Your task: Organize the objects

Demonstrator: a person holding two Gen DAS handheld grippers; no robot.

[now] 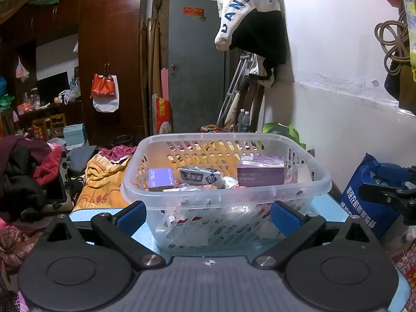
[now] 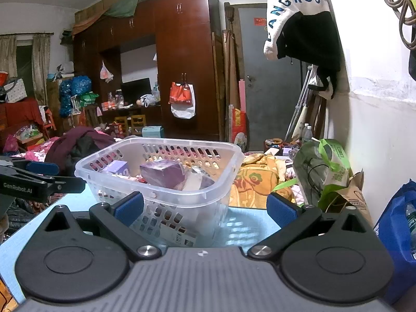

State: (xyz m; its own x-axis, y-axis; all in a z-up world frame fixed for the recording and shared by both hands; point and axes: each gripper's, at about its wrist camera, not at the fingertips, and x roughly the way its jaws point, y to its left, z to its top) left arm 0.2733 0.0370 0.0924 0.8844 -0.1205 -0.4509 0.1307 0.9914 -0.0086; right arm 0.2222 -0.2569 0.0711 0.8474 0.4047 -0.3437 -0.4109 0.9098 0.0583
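Ribbed blue pads [image 1: 284, 219] flank translucent perforated plastic basket [image 1: 223, 195].

Clear slotted basket [image 1: 260, 195] upright on blue table [image 2: 247, 223], holding boxes [image 1: 261, 173].

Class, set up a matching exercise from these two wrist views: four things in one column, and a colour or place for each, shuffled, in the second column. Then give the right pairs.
Things:
1. basket
2. purple box
3. shopping bag
4. left gripper

Descriptions:
A. dark blue with white print, right of the table
B. clear plastic with slotted walls, on the light blue table
C. open, holding nothing, fingers either side of the basket's near wall
D. lying inside the basket, at its right side

Pairs: 1-B, 2-D, 3-A, 4-C
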